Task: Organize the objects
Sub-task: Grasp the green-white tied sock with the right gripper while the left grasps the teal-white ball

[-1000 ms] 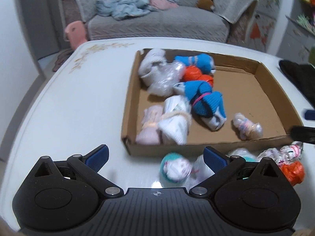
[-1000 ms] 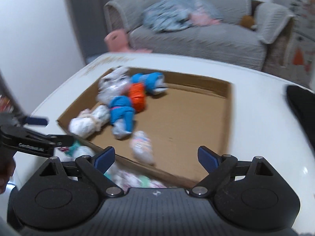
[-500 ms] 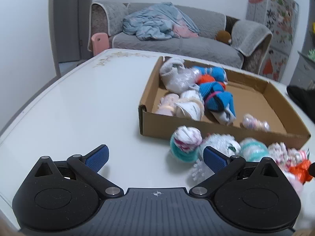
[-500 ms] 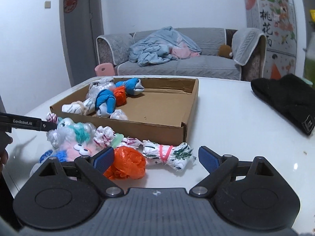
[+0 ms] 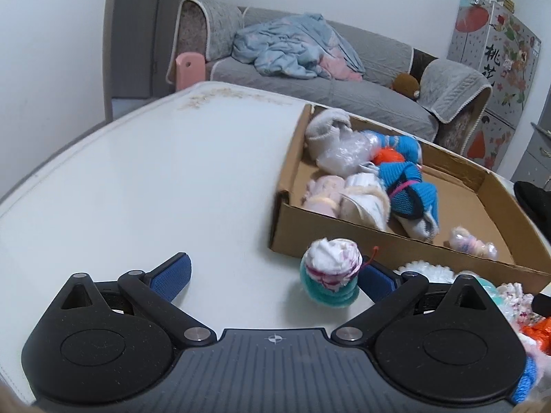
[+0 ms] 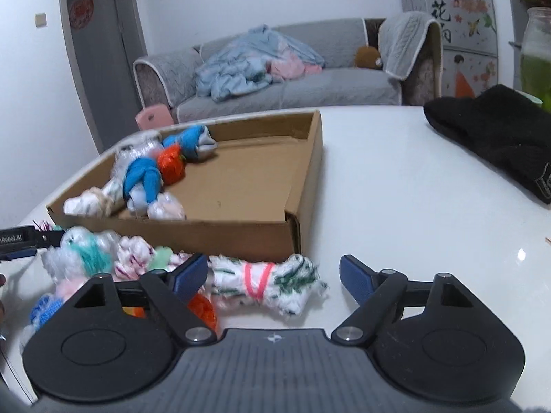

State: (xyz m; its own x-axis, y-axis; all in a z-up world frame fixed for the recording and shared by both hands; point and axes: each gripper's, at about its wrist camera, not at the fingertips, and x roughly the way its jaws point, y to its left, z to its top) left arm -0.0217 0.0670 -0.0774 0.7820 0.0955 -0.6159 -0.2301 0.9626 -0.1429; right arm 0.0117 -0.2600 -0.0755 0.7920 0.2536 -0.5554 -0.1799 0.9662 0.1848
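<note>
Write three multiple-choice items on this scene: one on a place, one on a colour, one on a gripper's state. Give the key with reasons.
1. Where does the white-and-green bundle tied with a band lie?
A. inside the cardboard tray
B. on the table in front of the cardboard tray
C. on the sofa

2. What colour is the band around that bundle?
A. pink
B. black
C. yellow

3. How does the right gripper stand?
A. shut on the bundle
B. shut on nothing
C. open, with the bundle between its fingers, unpressed

Key: 1 B, it rests on the white table outside the tray's front wall. 2 A, pink loops cross its middle. 3 C, a gap shows between the bundle and the right finger.
</note>
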